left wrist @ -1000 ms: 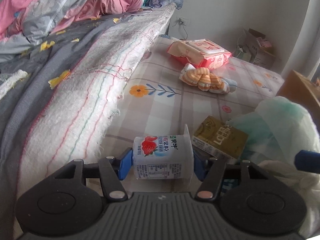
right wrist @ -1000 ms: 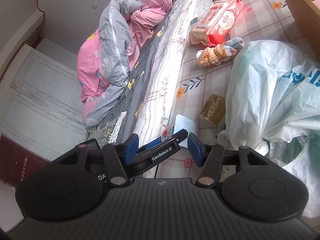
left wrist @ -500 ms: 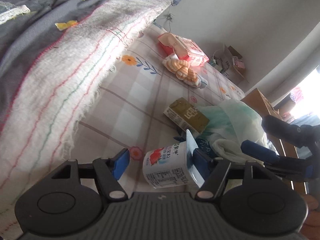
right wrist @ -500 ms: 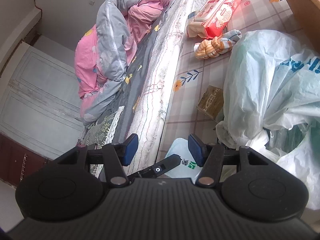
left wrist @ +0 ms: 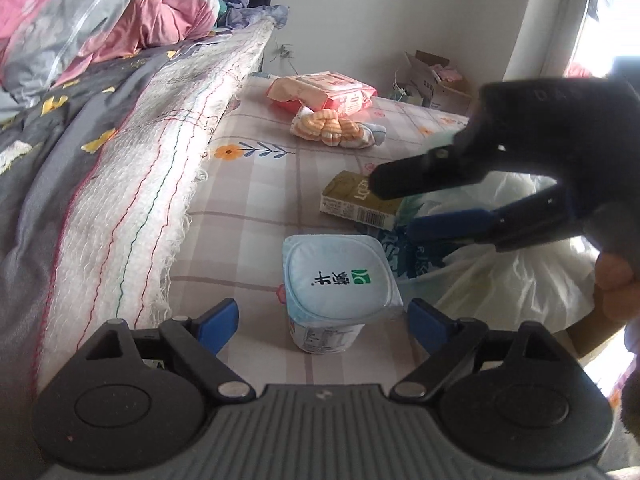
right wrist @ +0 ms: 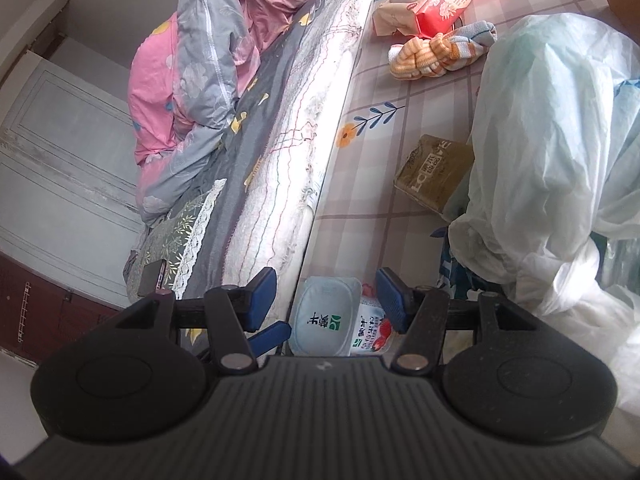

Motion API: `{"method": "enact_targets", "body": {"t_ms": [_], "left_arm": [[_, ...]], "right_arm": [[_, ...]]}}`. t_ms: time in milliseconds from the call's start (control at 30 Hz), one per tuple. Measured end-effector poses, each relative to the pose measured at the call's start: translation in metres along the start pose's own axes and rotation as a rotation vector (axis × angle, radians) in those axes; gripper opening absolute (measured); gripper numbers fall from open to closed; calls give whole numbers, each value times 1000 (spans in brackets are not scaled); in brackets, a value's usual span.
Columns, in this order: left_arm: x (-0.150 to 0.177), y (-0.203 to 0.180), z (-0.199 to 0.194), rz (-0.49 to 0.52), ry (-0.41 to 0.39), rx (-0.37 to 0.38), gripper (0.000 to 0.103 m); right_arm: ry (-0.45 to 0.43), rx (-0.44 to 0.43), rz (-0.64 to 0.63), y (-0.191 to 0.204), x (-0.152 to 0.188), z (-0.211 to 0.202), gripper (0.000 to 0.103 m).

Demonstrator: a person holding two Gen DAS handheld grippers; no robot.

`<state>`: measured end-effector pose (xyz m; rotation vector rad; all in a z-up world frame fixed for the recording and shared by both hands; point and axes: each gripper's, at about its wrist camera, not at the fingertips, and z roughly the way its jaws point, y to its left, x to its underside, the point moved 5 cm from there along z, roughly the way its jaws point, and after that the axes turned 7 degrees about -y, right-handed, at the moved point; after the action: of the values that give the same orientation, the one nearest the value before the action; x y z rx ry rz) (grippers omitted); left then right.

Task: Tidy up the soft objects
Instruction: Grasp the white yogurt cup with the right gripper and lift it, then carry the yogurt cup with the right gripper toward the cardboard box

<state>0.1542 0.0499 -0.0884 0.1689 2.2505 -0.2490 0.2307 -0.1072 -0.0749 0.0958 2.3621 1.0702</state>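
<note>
We see a yogurt cup standing upright on the checked mat, low in the middle of the left wrist view. Our left gripper has its blue fingers spread wide on both sides of the cup, not touching it. Our right gripper comes in from the right side of that view with its fingers apart, and it hides part of the brown carton behind the cup. In the right wrist view its fingers also sit wide on both sides of the cup, holding nothing. A big white plastic bag fills the right side of that view, and the carton lies just beside it. Farther up sit a knotted striped cloth and a red wipes pack, near each other. The bed with its pink and gray quilt fills the left side.
</note>
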Motion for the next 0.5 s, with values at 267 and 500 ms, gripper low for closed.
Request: {"method": "enact_targets", "body": {"t_ms": [267, 500], "left_arm": [[3, -11, 24, 91, -10, -21, 76], [1, -12, 23, 71, -40, -1, 64]], "right_arm": [[44, 39, -11, -2, 6, 28, 53], [66, 22, 0, -4, 14, 37, 31]]}}
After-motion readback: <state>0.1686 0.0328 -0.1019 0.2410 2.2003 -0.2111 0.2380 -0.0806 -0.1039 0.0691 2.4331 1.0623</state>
